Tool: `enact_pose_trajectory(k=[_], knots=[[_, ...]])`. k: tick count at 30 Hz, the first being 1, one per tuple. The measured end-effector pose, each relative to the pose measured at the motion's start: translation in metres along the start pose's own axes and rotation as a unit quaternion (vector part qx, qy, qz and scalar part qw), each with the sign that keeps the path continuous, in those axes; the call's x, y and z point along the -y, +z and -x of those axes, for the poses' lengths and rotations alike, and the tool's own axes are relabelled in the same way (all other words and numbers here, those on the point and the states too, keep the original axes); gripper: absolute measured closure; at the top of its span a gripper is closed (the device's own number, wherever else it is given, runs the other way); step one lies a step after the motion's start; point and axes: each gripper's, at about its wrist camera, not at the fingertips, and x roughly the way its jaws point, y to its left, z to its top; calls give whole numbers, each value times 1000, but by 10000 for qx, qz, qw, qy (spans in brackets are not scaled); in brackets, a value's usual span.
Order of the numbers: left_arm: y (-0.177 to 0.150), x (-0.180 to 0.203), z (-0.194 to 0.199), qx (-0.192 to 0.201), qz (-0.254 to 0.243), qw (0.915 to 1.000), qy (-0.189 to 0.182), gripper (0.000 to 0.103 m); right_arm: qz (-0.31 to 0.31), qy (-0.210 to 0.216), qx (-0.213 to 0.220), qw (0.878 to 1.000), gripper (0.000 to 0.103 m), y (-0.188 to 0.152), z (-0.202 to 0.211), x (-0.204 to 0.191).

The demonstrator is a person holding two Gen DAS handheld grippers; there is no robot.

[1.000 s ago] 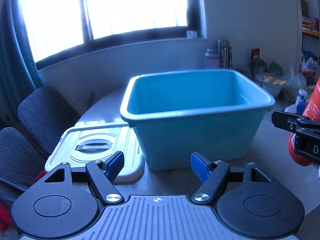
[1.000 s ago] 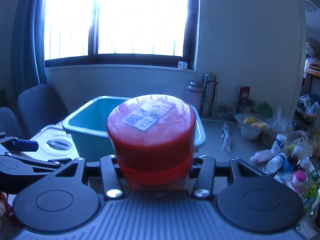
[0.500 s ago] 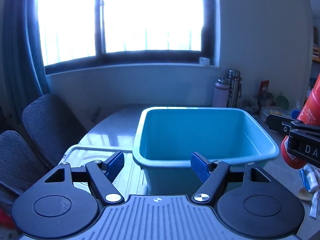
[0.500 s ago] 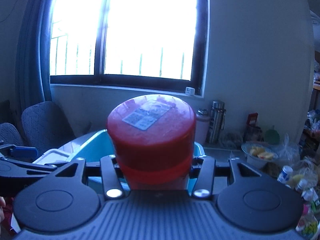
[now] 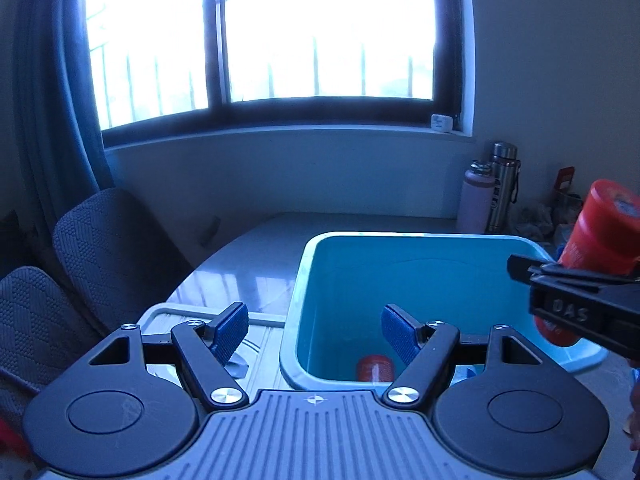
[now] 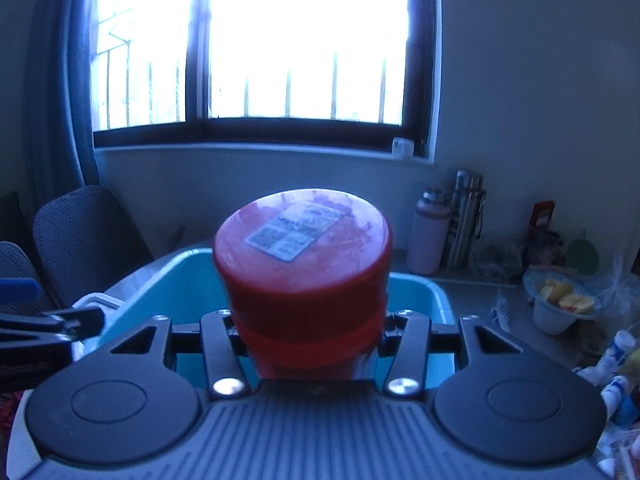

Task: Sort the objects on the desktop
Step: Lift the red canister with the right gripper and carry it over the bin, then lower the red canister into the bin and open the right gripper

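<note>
My right gripper (image 6: 312, 322) is shut on a red round canister (image 6: 302, 264) with a label on its lid, held above the near part of the teal tub (image 6: 160, 280). In the left wrist view the canister (image 5: 596, 236) and the right gripper (image 5: 568, 292) hang over the tub's right rim (image 5: 536, 246). A small red object (image 5: 374, 368) lies on the tub floor. My left gripper (image 5: 314, 332) is open and empty, raised over the tub's near left corner.
A white lid (image 5: 240, 344) lies left of the tub. Two grey chairs (image 5: 100, 248) stand at the left. Flasks (image 6: 464, 220), a cup of fruit (image 6: 560, 308) and small bottles (image 6: 616, 356) crowd the right side of the table. A window wall is behind.
Both grippers have risen, so the tub now shows from above, with the small red object inside it. The canister has moved over the tub. The left gripper stays open.
</note>
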Motion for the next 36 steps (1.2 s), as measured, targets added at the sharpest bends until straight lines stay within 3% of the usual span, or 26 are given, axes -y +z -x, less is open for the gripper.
enact_pose_trajectory(k=[13, 29, 33, 36], knots=[[12, 6, -55, -376, -180, 9991, -111, 27, -60, -20, -728, 9973, 53, -17, -70, 1], [9, 10, -95, -660, -162, 9970, -376, 27, -237, -65, -1368, 9903, 52, -25, -87, 3], [7, 10, -94, -675, -143, 9968, -409, 27, -375, -152, -1335, 9902, 36, -25, -83, 5], [6, 9, -92, -681, -148, 9967, -422, 27, -373, -152, -1410, 9892, 31, -27, -84, 6]])
